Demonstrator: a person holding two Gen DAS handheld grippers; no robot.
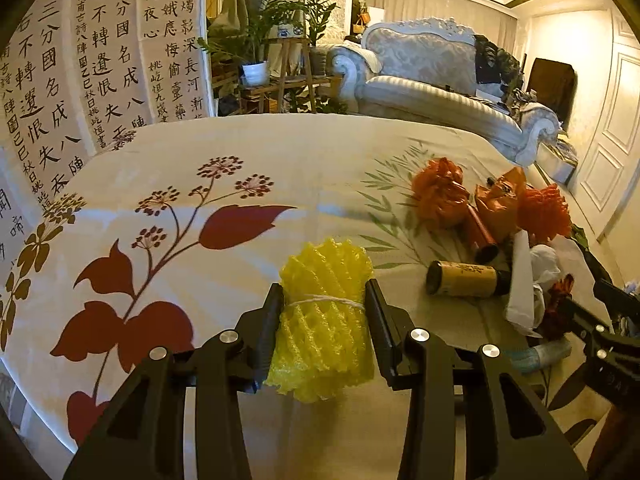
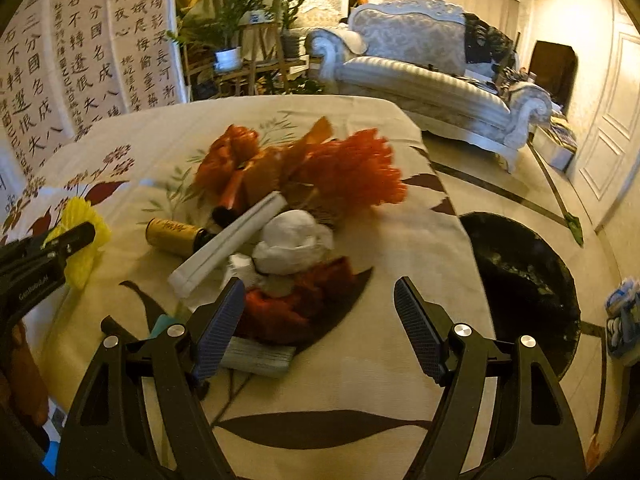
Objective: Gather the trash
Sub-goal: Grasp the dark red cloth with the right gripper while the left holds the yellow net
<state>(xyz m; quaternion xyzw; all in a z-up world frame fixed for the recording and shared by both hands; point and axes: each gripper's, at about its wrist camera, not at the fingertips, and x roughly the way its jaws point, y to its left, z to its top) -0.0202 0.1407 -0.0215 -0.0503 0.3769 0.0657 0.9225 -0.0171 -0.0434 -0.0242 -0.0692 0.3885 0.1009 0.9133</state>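
A yellow foam net bundle (image 1: 324,336), tied with white string, sits between the fingers of my left gripper (image 1: 325,292), which is shut on it just above the flowered tablecloth (image 1: 192,148). The bundle (image 2: 82,216) also shows at the left edge of the right wrist view. My right gripper (image 2: 320,286) stands open over a trash pile: a dark red wrapper (image 2: 296,304), a white tissue wad (image 2: 296,244), a white paper strip (image 2: 236,240), a gold-labelled bottle (image 2: 176,236), orange wrappers (image 2: 236,156) and an orange foam net (image 2: 360,168). Nothing is between its pads.
A black bin bag (image 2: 524,280) stands open on the floor just past the table's right edge. A pale green pack (image 2: 260,356) lies near my right gripper's left finger. A calligraphy screen (image 1: 80,60), plants (image 1: 264,40) and a sofa (image 1: 432,80) stand beyond the table.
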